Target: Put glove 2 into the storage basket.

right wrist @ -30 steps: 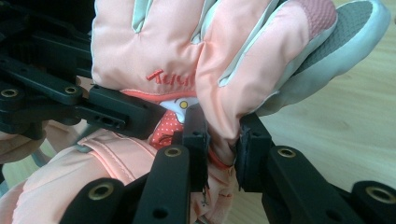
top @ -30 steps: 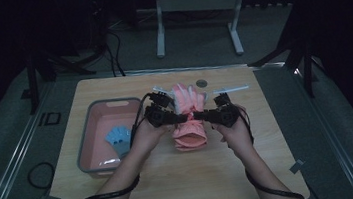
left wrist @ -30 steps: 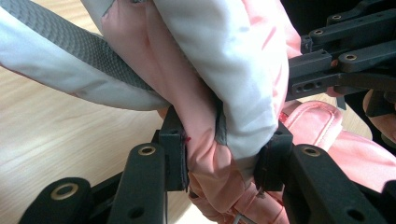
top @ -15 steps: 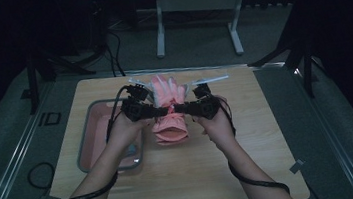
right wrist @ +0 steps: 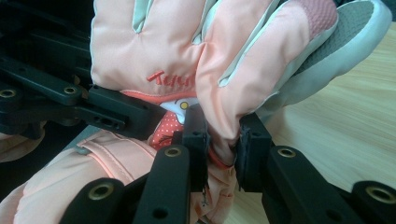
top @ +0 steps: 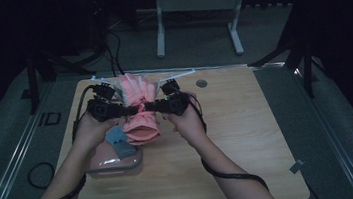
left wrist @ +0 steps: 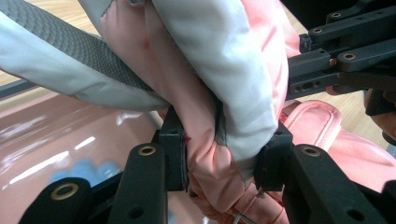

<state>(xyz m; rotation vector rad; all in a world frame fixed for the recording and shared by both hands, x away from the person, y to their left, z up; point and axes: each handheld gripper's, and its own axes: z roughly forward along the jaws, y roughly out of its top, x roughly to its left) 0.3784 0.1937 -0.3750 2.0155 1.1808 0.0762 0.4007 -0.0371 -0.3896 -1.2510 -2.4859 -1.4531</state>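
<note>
At the left of the high view a pink tray point(top: 102, 164) sat on the wooden tabletop point(top: 249, 136), with a small blue thing point(top: 118, 139) at its near-right part, too dim to name. In the left gripper view the tray's glossy pink floor point(left wrist: 56, 140) lay below the jaws, a blurred blue patch showing on it.

Above the tray's right edge the person's left hand point(top: 87, 132) held the left gripper point(top: 126, 110), which pointed toward the middle. Its jaws were closed on the pink glove point(top: 140, 108): in the left gripper view both black pads pinched a bunched fold of the glove point(left wrist: 210, 154), and the pink and pale-grey padding bulged over them, with a grey textured band running off to the left.

The glove hung between the two grippers, lifted off the tabletop, its fingers pointing away from the person and its cuff sagging toward them, partly over the tray's right rim.

To the right, the right hand point(top: 187, 123) held the right gripper point(top: 151, 106), pointing back at the left one, so the two tips nearly met at the glove's middle. Its jaws were also clamped on the glove: in the right gripper view they squeezed a fold of pink fabric point(right wrist: 224, 126) just below the red stitched lettering, while the left gripper's black arm point(right wrist: 98, 109) came in from the left and pressed on the same glove. Bare wood showed to the right.
</note>
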